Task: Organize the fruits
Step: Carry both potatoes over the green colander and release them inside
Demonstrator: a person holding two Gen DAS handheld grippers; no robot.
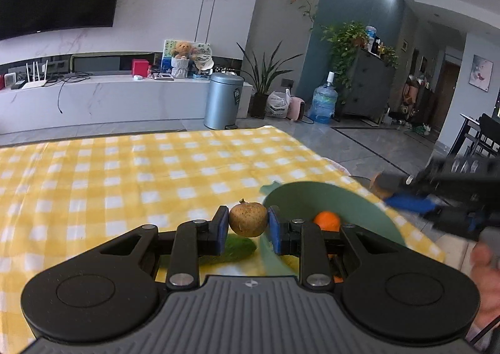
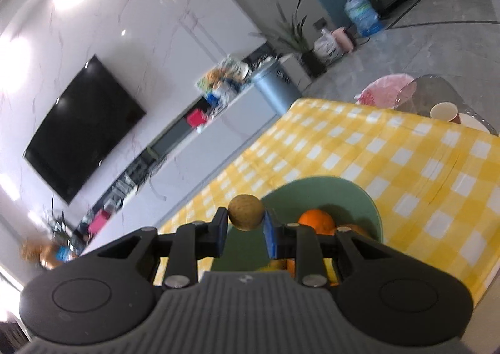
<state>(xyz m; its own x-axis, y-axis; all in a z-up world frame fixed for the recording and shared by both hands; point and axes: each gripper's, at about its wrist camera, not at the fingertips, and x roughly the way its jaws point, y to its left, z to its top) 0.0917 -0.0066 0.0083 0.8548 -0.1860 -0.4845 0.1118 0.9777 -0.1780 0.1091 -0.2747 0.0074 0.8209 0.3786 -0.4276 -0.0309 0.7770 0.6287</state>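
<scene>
My left gripper [image 1: 248, 224] is shut on a brown speckled round fruit [image 1: 248, 219], held above the yellow checked cloth [image 1: 125, 182]. To its right stands a green bowl [image 1: 312, 196] with an orange [image 1: 326, 220] inside. My right gripper [image 2: 245, 224] is shut on a second brown round fruit [image 2: 245, 212], just over the near-left rim of the bowl [image 2: 359, 197]. In the bowl lie an orange [image 2: 315, 221] and a brownish fruit [image 2: 354, 228]. In the left wrist view the right gripper [image 1: 390, 193] shows blurred beyond the bowl's right edge.
A green leaf-like thing [image 1: 237, 249] lies on the cloth under my left fingers. A paper cup [image 2: 443, 111] and a pink item [image 2: 386, 88] sit past the cloth's far corner. A hand [image 1: 487, 275] is at the right edge. A metal bin [image 1: 223, 100] stands on the floor beyond.
</scene>
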